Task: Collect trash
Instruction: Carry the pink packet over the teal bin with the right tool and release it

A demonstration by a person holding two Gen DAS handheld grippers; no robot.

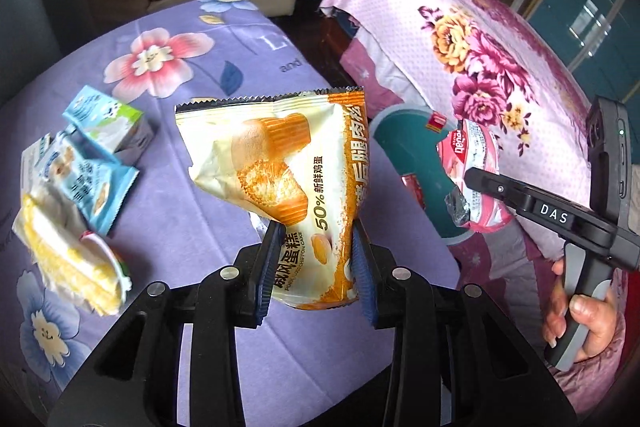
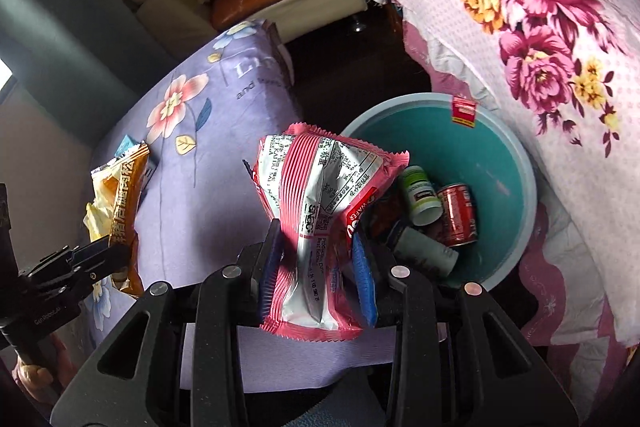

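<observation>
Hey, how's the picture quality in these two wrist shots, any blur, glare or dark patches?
Left wrist view: cake wrapper in the jaws is sharp; the snack packets at left are smeared; fisheye bends the purple tablecloth. Right wrist view: glare on the pink wafer wrapper's silver back; the teal bin is evenly lit; dark vignette in the corners.

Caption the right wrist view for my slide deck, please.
Right gripper clamps a pink wafer wrapper beside the teal bin holding cans.
</observation>
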